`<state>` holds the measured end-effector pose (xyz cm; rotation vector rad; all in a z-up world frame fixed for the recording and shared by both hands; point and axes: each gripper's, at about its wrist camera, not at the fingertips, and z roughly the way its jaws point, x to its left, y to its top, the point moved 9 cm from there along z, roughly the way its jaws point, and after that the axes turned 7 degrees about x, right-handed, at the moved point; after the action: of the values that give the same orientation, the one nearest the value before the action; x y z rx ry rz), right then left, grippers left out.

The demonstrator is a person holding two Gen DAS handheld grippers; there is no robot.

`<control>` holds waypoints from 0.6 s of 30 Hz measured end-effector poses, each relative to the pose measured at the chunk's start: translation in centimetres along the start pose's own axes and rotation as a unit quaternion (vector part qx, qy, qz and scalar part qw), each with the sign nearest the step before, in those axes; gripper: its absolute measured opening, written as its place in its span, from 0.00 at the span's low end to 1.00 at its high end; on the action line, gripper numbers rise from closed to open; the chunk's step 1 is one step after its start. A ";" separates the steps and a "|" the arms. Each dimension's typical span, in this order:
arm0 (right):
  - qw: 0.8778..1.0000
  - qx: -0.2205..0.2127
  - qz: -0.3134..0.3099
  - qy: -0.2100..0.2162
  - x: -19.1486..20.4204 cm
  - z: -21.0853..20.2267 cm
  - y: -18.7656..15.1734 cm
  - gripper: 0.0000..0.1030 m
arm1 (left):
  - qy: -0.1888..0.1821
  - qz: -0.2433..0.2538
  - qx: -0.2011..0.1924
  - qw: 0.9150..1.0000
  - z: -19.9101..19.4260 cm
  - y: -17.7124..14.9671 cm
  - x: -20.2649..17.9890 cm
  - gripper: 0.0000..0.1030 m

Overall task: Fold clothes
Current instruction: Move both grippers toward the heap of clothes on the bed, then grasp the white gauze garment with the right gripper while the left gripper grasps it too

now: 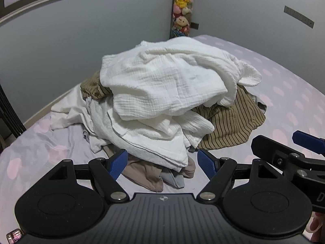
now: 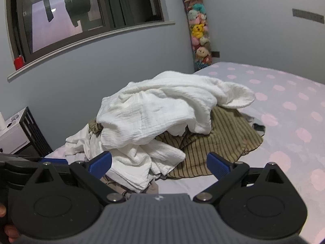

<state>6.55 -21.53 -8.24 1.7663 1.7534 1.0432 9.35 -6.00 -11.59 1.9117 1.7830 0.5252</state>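
Observation:
A heap of clothes lies on the bed. A crinkled white garment (image 1: 168,77) (image 2: 158,109) tops it. Under it are an olive striped garment (image 1: 231,122) (image 2: 219,142), more white cloth (image 1: 146,138) (image 2: 142,162) and a beige piece (image 1: 146,172). My left gripper (image 1: 162,160) is open and empty, just short of the heap's near edge. My right gripper (image 2: 160,164) is open and empty, in front of the heap. The right gripper also shows at the right of the left wrist view (image 1: 304,142).
The bed has a lilac sheet with pink dots (image 1: 36,150) (image 2: 288,122). A grey wall and a window (image 2: 81,16) are behind. A column of plush toys (image 1: 181,6) (image 2: 199,32) stands in the corner. A white bedside table (image 2: 12,134) is left.

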 end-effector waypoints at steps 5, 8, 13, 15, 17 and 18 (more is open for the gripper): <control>1.000 0.008 -0.030 0.005 -0.3 1.7 1.2 0.96 | -0.014 -0.005 0.014 1.000 1.6 1.5 0.3 0.73; 0.999 0.003 -0.052 0.003 -0.7 3.1 2.6 0.96 | -0.023 -0.006 0.011 1.000 2.7 3.4 0.7 0.73; 0.996 0.006 -0.083 -0.016 -2.5 6.9 5.1 0.93 | 0.006 -0.009 0.001 1.000 5.9 7.4 2.7 0.73; 0.996 0.013 -0.084 -0.030 -4.0 9.0 6.0 0.91 | 0.006 -0.013 -0.003 1.000 7.3 8.8 3.2 0.73; 0.996 0.018 -0.077 -0.045 -5.6 11.2 6.7 0.85 | 0.007 -0.019 -0.003 1.000 8.8 9.9 3.7 0.73; 0.996 0.021 -0.073 -0.053 -6.5 12.2 7.0 0.82 | 0.007 -0.023 -0.003 1.000 9.6 10.4 3.9 0.73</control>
<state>20.95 -26.11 -11.79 1.6586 1.8206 0.8432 23.70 -3.36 -13.59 1.8638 1.8273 0.5292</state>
